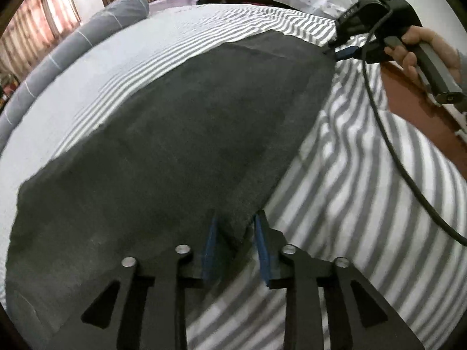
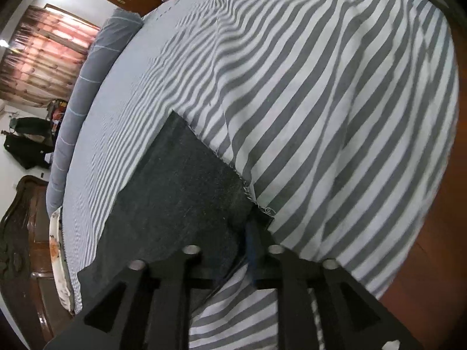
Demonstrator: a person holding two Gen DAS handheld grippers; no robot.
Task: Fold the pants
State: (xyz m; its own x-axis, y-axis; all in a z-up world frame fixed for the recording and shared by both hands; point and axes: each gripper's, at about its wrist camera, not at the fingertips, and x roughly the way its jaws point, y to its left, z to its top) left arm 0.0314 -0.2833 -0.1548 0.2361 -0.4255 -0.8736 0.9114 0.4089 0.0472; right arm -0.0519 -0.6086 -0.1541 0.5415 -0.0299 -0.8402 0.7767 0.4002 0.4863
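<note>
Both tongs point down at the near edge of the striped bed [image 1: 364,175]. Dark grey pants [image 1: 175,134] lie flat along that edge. Left gripper [image 1: 235,248] stands parted, its blue pads clear of the pants corner between them. Right gripper [image 2: 248,242] is parted at the other end; its left finger is hidden by cloth.
</note>
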